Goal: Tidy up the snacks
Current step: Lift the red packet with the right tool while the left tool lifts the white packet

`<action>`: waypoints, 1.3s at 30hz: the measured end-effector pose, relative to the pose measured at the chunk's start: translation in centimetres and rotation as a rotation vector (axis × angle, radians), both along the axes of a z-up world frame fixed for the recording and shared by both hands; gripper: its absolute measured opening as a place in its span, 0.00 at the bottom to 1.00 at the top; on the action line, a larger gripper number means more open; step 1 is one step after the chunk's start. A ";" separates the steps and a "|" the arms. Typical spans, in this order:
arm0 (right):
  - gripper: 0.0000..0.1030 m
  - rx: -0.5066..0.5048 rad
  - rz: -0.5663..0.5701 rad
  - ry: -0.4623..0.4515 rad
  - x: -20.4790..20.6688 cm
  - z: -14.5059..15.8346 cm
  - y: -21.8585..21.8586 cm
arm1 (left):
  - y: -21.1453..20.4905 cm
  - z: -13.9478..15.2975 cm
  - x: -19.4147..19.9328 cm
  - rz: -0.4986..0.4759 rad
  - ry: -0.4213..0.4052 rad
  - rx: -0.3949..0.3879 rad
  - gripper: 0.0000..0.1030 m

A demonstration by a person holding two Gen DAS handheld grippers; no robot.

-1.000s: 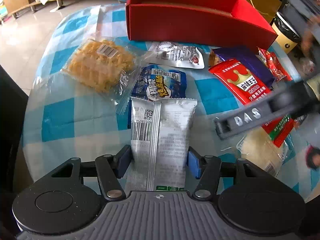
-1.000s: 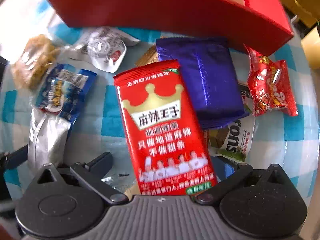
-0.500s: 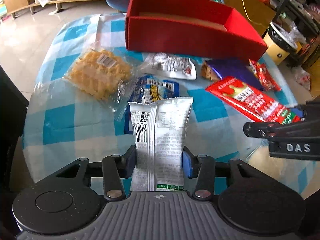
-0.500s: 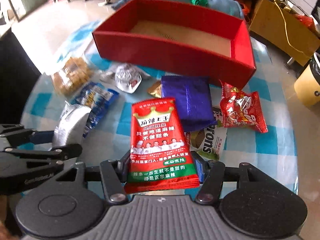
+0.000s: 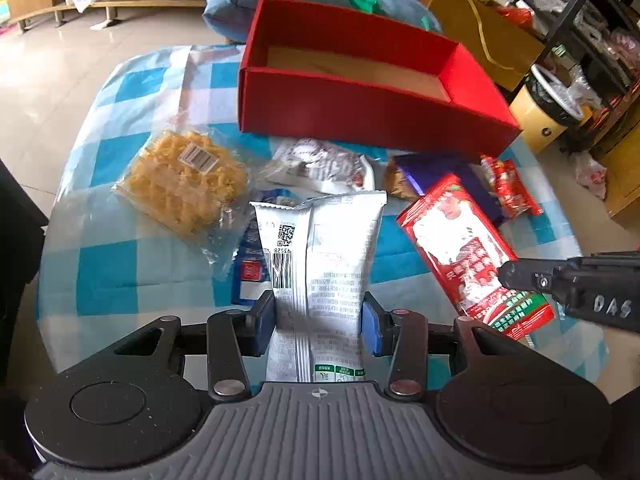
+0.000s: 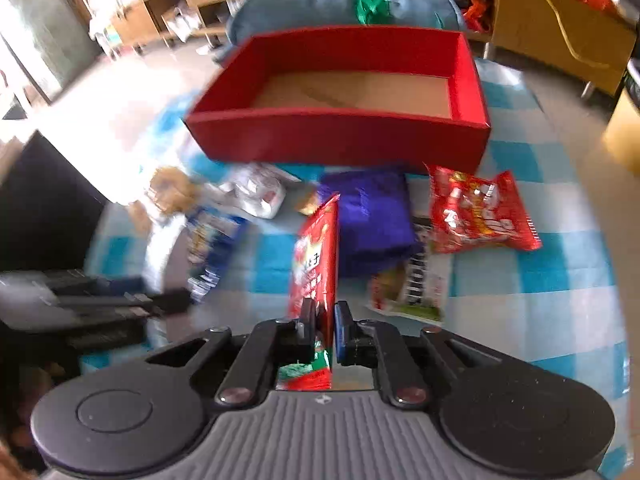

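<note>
My left gripper (image 5: 318,326) is shut on a white snack packet (image 5: 320,256) and holds it upright above the table. My right gripper (image 6: 325,330) is shut on a long red spicy-snack packet (image 6: 316,256), turned on edge; the packet also shows in the left wrist view (image 5: 468,248). An open red box (image 5: 372,112) with a bare brown floor stands at the far side of the table, and also shows in the right wrist view (image 6: 340,136).
On the blue-checked tablecloth (image 5: 104,276) lie a yellow waffle-snack bag (image 5: 184,180), a blue packet (image 5: 250,256), a white-grey packet (image 5: 320,164), a purple packet (image 6: 368,220) and a small red bag (image 6: 476,212). A blue cushion (image 6: 344,8) lies behind the box.
Both grippers have risen with their packets, and the box now shows its floor. The right gripper has rolled, turning the red packet from flat to on edge.
</note>
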State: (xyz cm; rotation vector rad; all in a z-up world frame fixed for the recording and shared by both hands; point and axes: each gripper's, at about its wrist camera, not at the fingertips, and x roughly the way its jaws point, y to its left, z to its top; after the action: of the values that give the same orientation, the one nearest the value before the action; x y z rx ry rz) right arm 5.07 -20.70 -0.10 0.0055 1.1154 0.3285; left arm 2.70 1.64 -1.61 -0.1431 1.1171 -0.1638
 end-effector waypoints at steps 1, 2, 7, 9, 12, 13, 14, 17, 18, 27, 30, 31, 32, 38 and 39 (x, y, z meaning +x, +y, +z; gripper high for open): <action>0.11 0.005 0.000 0.022 0.2 -0.6 0.0 | -0.1 -0.4 0.2 0.004 0.010 0.012 0.50; 0.11 0.013 -0.010 0.043 0.6 -1.1 0.0 | -0.1 -0.7 0.3 0.007 0.019 0.016 0.50; 0.41 -0.025 -0.006 0.095 2.7 -2.7 1.6 | -0.9 -1.3 0.4 0.002 0.025 0.053 0.54; 0.49 -0.036 0.029 0.101 3.4 -2.9 2.9 | -0.8 -1.5 0.3 0.001 0.029 0.056 0.55; 0.51 0.004 0.024 0.132 4.1 -2.9 4.3 | 0.1 -1.5 -0.2 0.016 0.030 0.055 0.54; 0.51 0.016 0.012 0.140 4.1 -3.1 4.6 | 0.4 -1.4 -0.5 0.020 0.025 0.058 0.53; 0.51 0.014 0.001 0.145 4.2 -3.4 5.2 | 0.6 -1.3 -0.7 0.022 0.020 0.064 0.53; 0.62 0.014 -0.043 0.157 4.5 -4.8 6.8 | 1.2 -1.4 -1.2 0.031 0.023 0.061 0.52; 0.75 0.022 -0.058 0.152 4.6 -4.9 7.4 | 1.4 -1.5 -1.3 0.031 0.029 0.052 0.52; 0.44 -0.180 0.032 0.041 3.4 -4.7 9.1 | 2.0 -1.6 -1.6 0.021 0.038 0.026 0.52; 0.41 -0.153 0.030 0.060 3.4 -3.9 7.4 | 2.3 -1.2 -1.8 0.023 0.026 -0.003 0.52; 0.41 -0.143 0.030 0.056 3.1 -3.6 6.9 | 2.3 -1.0 -1.8 0.024 0.017 -0.007 0.52; 0.41 -0.118 0.025 0.057 2.9 -3.3 6.2 | 2.3 -0.9 -1.8 0.025 0.012 -0.009 0.52; 0.41 -0.052 -0.023 -0.001 1.5 -0.6 3.5 | 1.8 0.1 -1.5 0.017 -0.006 -0.052 0.50; 0.40 -0.046 -0.028 -0.013 1.5 -0.1 3.3 | 1.7 0.5 -1.4 0.016 -0.016 -0.066 0.46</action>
State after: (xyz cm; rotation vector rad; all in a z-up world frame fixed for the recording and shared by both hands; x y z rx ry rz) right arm 6.60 -17.45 -0.20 -0.0215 1.1093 0.2777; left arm 1.28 3.35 -1.16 -0.2092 1.0950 -0.1872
